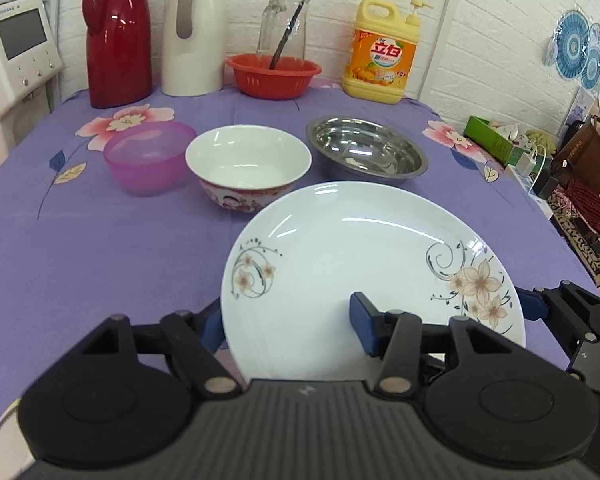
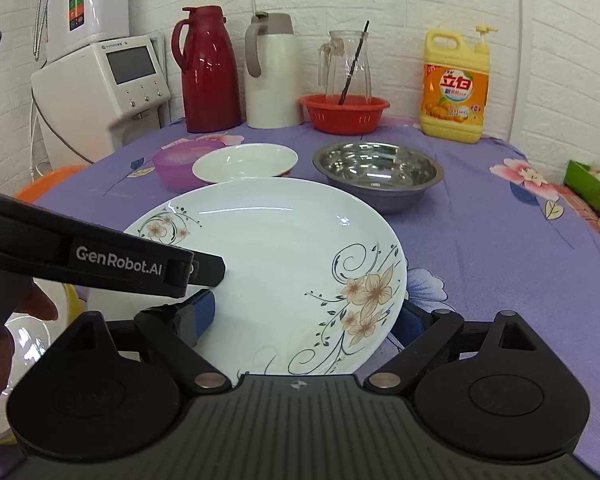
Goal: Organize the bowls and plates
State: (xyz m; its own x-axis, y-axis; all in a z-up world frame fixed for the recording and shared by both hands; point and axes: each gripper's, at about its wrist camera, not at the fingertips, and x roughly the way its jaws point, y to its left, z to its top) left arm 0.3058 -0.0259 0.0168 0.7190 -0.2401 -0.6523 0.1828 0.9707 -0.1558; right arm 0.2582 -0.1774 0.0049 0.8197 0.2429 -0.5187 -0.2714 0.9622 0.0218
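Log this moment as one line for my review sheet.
left gripper: open, straddling floral plate rim | right gripper: open, at same plate | pink bowl, white bowl, steel bowl: separate, behind

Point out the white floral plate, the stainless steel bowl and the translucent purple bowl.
white floral plate (image 1: 340, 248), left wrist view, bare centre.
stainless steel bowl (image 2: 378, 170), right wrist view, inner bottom.
translucent purple bowl (image 1: 148, 160), left wrist view, near wall.

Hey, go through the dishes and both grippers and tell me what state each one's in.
Floral plate: lifted, tilted, empty.
Left gripper: fingers straddling plate rim.
Right gripper: fingers straddling plate rim.
White bowl: upright, empty.
Steel bowl: upright, empty.
Purple bowl: upright, empty.
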